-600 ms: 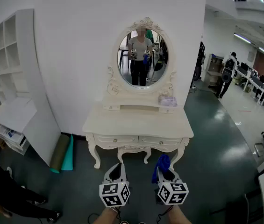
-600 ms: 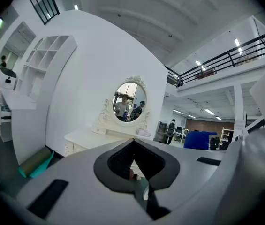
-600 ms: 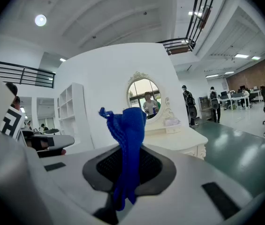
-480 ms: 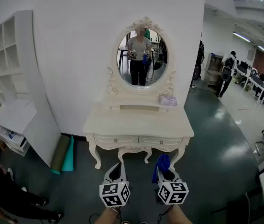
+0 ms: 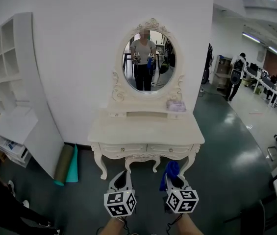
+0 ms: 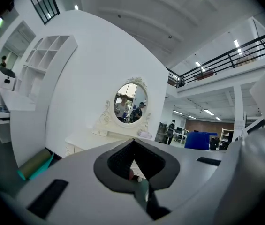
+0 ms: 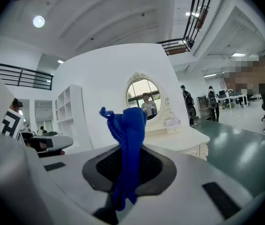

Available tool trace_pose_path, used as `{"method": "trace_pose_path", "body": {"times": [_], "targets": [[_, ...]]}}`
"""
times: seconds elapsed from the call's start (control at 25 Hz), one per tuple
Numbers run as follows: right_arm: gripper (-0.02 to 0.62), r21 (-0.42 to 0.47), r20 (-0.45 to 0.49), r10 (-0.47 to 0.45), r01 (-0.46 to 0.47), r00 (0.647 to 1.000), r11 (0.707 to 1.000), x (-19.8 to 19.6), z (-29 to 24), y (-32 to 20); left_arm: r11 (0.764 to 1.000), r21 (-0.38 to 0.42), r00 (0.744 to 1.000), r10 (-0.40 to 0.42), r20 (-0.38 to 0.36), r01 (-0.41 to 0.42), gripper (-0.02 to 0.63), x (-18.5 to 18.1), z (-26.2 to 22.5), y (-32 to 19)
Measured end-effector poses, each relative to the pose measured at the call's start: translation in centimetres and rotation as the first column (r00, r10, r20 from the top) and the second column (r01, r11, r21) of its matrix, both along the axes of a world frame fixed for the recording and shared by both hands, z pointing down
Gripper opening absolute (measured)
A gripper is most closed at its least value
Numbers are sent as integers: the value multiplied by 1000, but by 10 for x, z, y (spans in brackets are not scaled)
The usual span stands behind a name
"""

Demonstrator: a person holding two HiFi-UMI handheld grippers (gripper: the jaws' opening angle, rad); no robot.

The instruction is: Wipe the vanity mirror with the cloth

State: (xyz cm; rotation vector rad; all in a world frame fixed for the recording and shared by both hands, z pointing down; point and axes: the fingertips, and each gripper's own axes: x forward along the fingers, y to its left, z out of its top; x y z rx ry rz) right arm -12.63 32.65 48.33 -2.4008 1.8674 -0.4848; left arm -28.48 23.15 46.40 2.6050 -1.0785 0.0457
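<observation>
The right gripper (image 7: pixel 128 170) has its jaws clamped on a bright blue knitted cloth (image 7: pixel 128 125), which stands up past their tips. The left gripper (image 6: pixel 133 163) is closed on nothing. Well ahead, the oval ornate white-framed vanity mirror (image 5: pixel 148 62) tops a white dressing table (image 5: pixel 145 131).

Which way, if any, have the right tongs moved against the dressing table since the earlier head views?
No. The right tongs, shut on the blue cloth, sit just below the dressing table, as before.
</observation>
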Motion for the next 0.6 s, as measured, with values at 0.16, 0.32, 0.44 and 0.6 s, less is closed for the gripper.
{"method": "trace_pose_path", "body": {"times": [0.16, 0.32, 0.44, 0.6], "targets": [[66, -6, 2, 20, -20, 1000, 1000, -7, 3, -6, 1000, 18, 1000, 9, 3, -9, 4, -9, 1, -11], [66, -27, 18, 46, -45, 999, 999, -10, 14, -4, 1000, 6, 1000, 17, 24, -17, 3, -14, 13, -18], [66, -43, 27, 64, -63, 998, 997, -5, 16, -5, 999, -4, 999, 36, 36, -36, 3, -12, 17, -22], [66, -43, 17, 64, -64, 998, 997, 0, 13, -16, 999, -1, 999, 36, 37, -36, 3, -11, 16, -35]]}}
